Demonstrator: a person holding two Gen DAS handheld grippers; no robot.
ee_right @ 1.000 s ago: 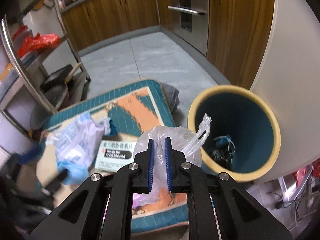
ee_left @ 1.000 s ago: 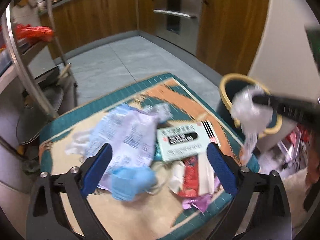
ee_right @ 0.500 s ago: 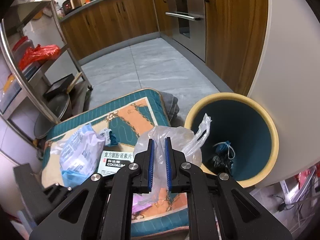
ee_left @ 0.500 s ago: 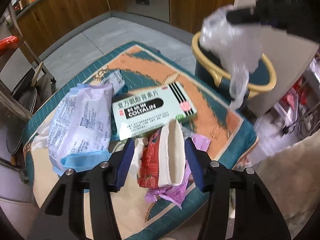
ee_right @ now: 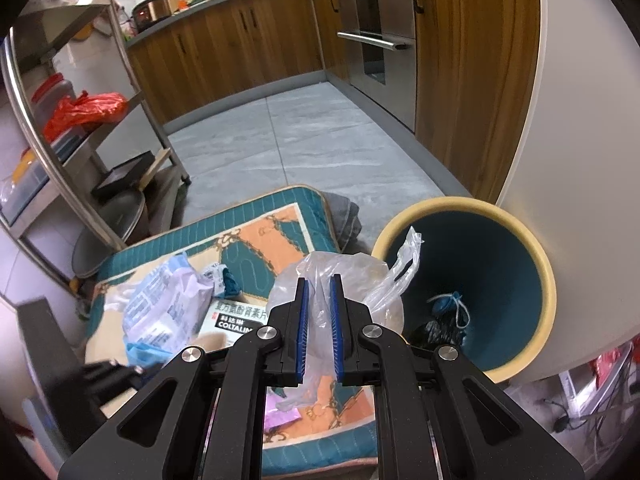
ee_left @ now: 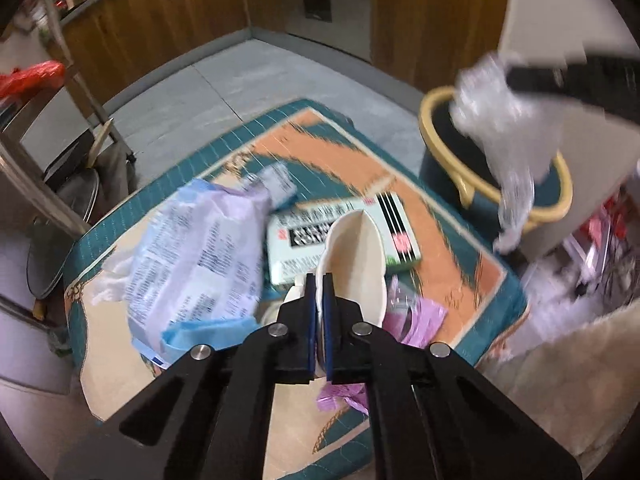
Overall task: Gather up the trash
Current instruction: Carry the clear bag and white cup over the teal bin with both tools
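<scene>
Left wrist view: the left gripper point(ee_left: 319, 312) is clamping its jaws on the rim of a squashed paper cup point(ee_left: 356, 256) over the patterned cushion point(ee_left: 352, 160), which is sitting on a grey tile floor point(ee_left: 256, 76) by wooden cabinets point(ee_left: 160, 20). A medicine box point(ee_left: 292, 244) and crinkly wrapper point(ee_left: 200, 252) are lying mid-cushion. The far right is blurring out.

Right wrist view: the right gripper point(ee_right: 319, 320) is pinching a clear plastic bag point(ee_right: 360, 276) just beside the bin point(ee_right: 548, 280), near the cushion's right edge. The bin's contents are hard to make out.
</scene>
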